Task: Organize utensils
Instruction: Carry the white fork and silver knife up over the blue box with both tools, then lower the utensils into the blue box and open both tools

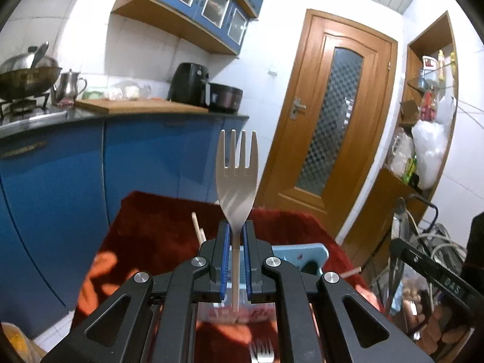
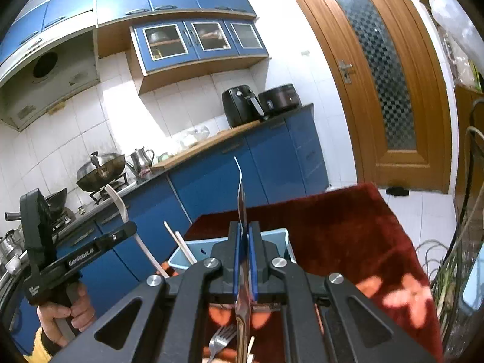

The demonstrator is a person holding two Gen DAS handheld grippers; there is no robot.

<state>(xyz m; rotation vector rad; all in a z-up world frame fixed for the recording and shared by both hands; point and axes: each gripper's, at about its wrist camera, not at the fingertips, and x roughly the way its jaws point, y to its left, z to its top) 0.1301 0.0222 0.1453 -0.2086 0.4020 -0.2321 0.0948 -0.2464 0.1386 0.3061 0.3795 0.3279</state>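
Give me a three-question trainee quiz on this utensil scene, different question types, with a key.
1. True or false: the left gripper is shut on a beige plastic fork with its prongs pointing up.
2. Multiple choice: what is the right gripper holding? A) a wooden chopstick B) a metal utensil seen edge-on C) nothing
3. Fill in: behind both grippers stands a light ____ box with chopsticks sticking out of it, on the red cloth.

Key: 1 true; 2 B, the metal utensil; 3 blue.
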